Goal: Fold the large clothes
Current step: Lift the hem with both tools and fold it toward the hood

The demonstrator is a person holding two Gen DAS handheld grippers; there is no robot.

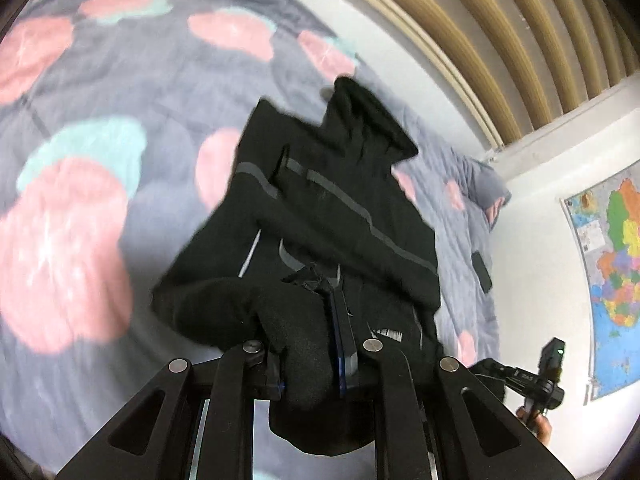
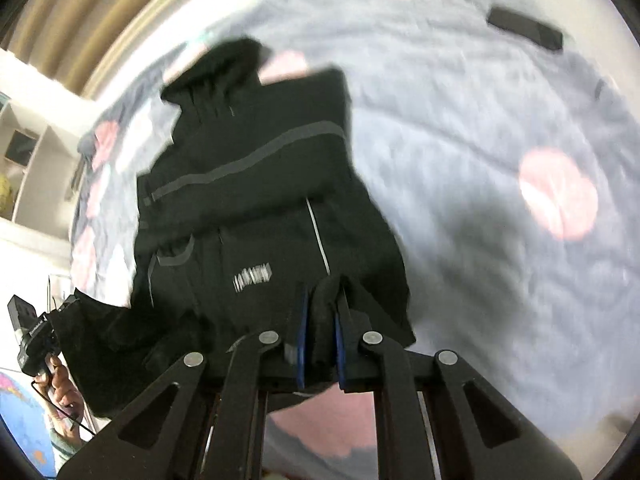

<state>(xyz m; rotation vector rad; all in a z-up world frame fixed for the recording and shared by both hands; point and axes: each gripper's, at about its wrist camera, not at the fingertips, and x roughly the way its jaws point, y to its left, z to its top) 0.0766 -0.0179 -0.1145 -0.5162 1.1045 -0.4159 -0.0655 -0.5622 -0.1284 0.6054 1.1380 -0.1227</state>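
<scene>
Here both the left gripper (image 1: 310, 320) and right gripper (image 2: 320, 320) pinch the black, grey-striped fabric jacket (image 1: 320, 208) above the flowered bed quilt (image 1: 100, 140); thick bunched cloth might slip free.

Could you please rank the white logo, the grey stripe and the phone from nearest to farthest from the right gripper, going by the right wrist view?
1. White logo, just left of the right gripper.
2. Grey stripe, higher up the jacket.
3. Phone, far upper right on the bedspread.
</scene>
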